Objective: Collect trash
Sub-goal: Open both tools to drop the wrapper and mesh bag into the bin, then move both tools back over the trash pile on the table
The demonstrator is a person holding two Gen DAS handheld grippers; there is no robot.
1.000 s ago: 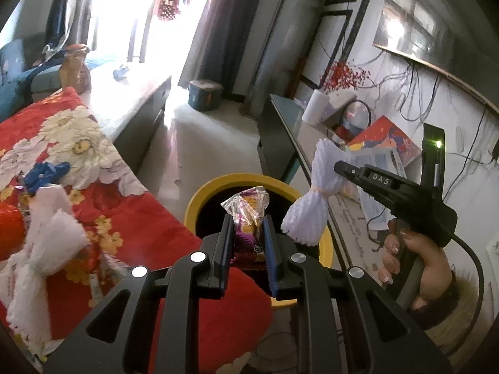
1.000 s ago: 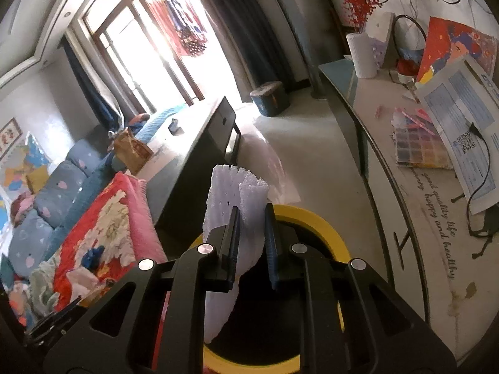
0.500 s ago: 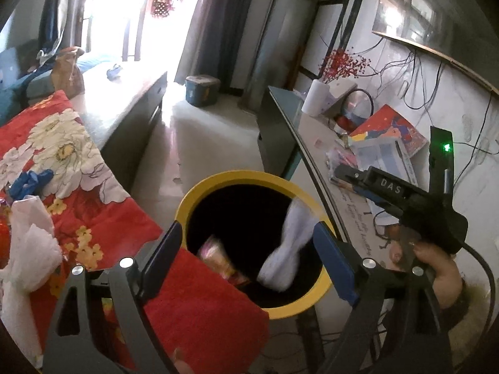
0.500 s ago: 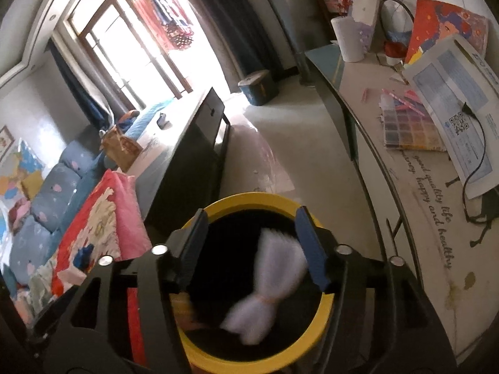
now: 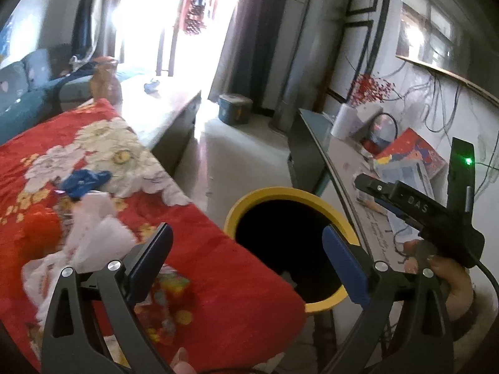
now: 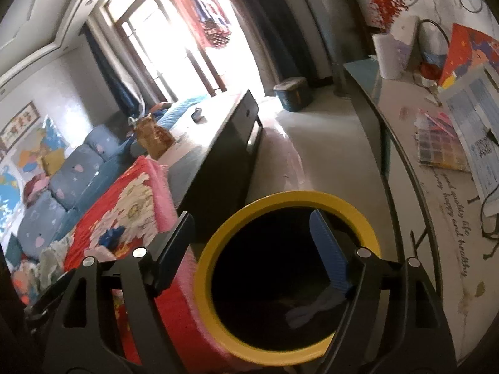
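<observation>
Both my grippers, left and right, have just been opening and hang empty over the bin, so reaching for the tissue I may snag the red cloth.

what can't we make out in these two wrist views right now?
- Bin contents: left wrist view shows only dark; right wrist view shows one pale bundle, the rest shadowed.
- Trash on the red cloth: white wad and wrapper blurred, partly behind the left gripper.
- Right gripper: open, nothing between the jaws; its hand is out of frame there.
- Bin base: cut off in both views.
</observation>
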